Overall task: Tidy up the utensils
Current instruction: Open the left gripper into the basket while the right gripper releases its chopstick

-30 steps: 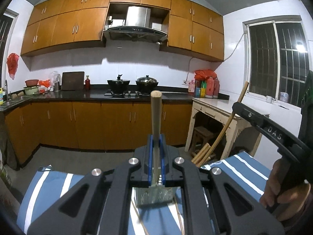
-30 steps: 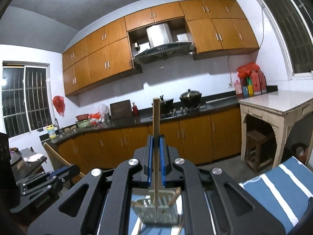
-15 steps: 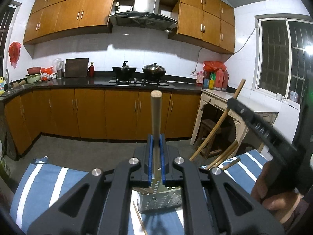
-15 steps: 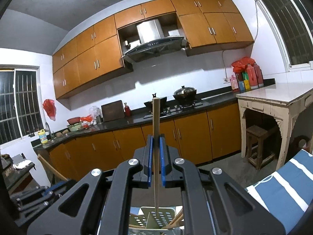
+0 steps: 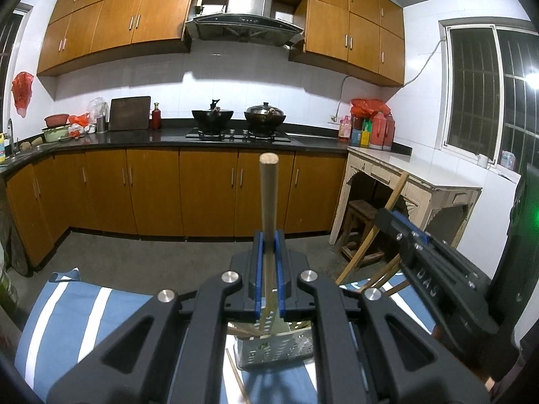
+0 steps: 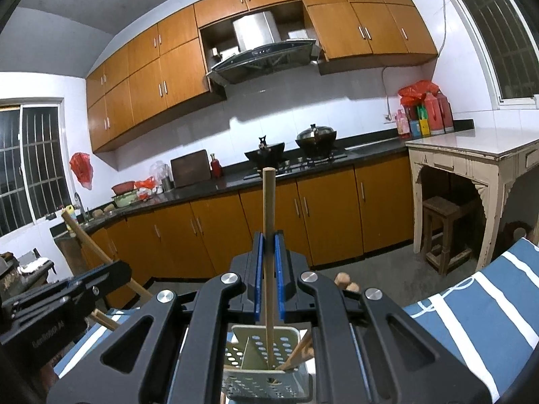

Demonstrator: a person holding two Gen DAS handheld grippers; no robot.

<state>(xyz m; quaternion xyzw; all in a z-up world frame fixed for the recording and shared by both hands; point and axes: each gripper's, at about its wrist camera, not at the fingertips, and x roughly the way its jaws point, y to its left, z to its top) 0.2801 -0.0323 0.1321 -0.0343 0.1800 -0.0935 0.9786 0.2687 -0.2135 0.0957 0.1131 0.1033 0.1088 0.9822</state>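
Left claw (image 5: 268, 252) clamps a thick round wooden stick (image 5: 268, 195) upright. Right claw (image 6: 268, 252) clamps a thin wooden chopstick (image 6: 268, 208), its lower end inside the perforated grey metal utensil holder (image 6: 266, 375) directly below.

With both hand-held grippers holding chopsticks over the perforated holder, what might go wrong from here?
1. The right hand-held gripper lowers its chopstick into a metal holder that already has sticks leaning inside; it could jam against them.
2. The left hand-held gripper also hangs above that holder with its own chopstick, close to the other, so they may collide.
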